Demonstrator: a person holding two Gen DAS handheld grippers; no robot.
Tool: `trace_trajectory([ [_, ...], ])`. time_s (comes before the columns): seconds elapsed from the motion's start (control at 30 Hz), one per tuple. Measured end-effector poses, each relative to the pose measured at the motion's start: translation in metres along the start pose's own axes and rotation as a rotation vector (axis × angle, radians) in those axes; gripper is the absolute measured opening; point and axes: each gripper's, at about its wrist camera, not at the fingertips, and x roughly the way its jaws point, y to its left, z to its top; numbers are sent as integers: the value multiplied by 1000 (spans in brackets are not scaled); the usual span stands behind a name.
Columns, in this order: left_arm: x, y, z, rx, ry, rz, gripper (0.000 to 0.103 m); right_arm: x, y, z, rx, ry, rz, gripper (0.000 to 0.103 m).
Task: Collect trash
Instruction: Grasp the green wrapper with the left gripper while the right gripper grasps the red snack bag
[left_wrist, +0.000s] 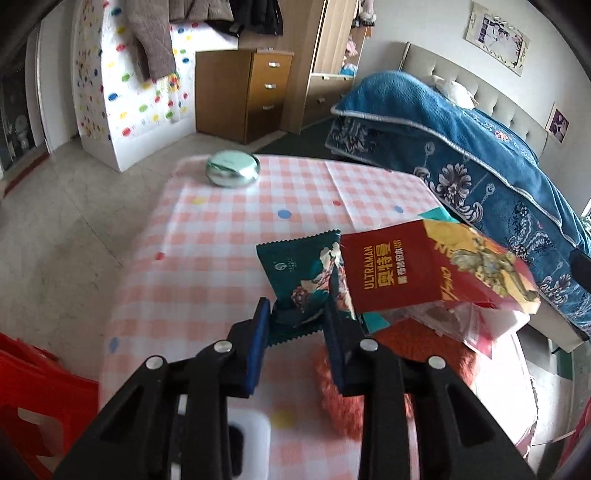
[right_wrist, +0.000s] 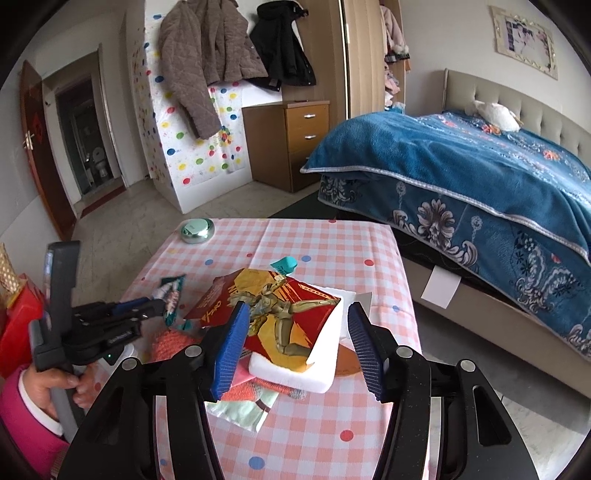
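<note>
L gripper (left_wrist: 295, 317) has its pads pinched on the crumpled near end of the green wrapper (left_wrist: 306, 273), at 6 o'clock of the table (left_wrist: 221, 229) in the L wrist view. R gripper (right_wrist: 295, 332) stands part open w/ nothing gripped, its pads either side of the red packet (right_wrist: 280, 314) on a white foam block (right_wrist: 325, 354), not touching. Tin (right_wrist: 197, 229) sits at 11 o'clock on the table in the R wrist view, well apart from the trash.

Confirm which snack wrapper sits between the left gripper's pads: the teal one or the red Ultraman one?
The teal wrapper. Its crimped end sits between the left gripper's blue pads; the red Ultraman packet lies to its right on the pile, outside them.
</note>
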Motion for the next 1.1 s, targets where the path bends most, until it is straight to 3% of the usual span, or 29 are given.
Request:
trace_trajectory([
  [0.07,-14,1,-3,2,-17,14,27,-3,4,-6,-18,16,6,57],
  [0.17,-36,-2,-15,8,-31,27,27,0,9,-16,-44,53,27,70],
  [0.33,-56,-8,-32,8,-32,45,27,7,9,-26,-29,75,36,71],
  [0.53,-71,-5,-31,1,-65,78,27,17,-3,-23,33,71,56,57],
  [1.0,-53,-14,-31,28,-44,80,27,58,-9,-12,75,127,62,57],
  [1.1,-53,-12,-32,24,-41,82,27,59,-5,-10,62,125,49,43],
])
